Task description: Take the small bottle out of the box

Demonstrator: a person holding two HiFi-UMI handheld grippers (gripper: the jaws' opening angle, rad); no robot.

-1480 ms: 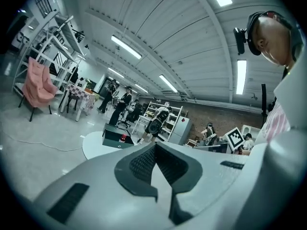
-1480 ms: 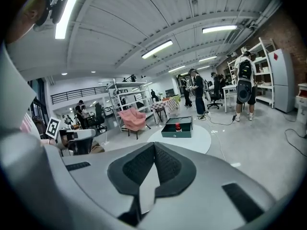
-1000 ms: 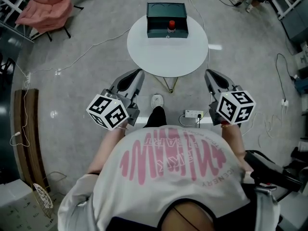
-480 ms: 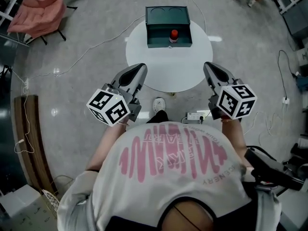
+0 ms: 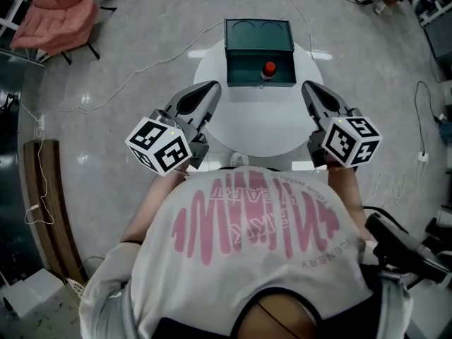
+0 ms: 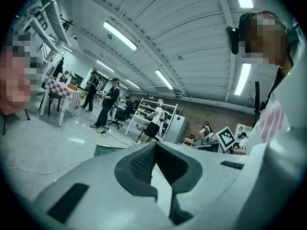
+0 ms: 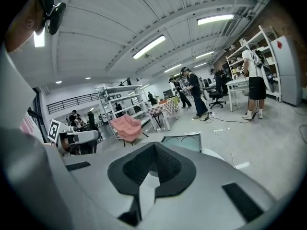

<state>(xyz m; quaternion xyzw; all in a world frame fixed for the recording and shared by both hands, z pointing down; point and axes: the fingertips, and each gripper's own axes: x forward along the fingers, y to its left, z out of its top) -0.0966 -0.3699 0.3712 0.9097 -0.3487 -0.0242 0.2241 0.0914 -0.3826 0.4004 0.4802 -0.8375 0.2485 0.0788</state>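
- Bottle (image 5: 268, 69): small, red cap, upright inside the box, by its near wall, right of centre.
- Box (image 5: 240, 62): dark green, open, on the far part of the surface.
- Surface (image 5: 261, 122): round, white; it bears only the box.
- Left gripper (image 5: 210, 88): jaws together, nothing between them; over the near-left edge of the surface, apart from the box.
- Right gripper (image 5: 309, 87): jaws together, nothing between them; over the near-right edge, apart from the box.
- Chair (image 5: 56, 13): pink, on the floor, far left.
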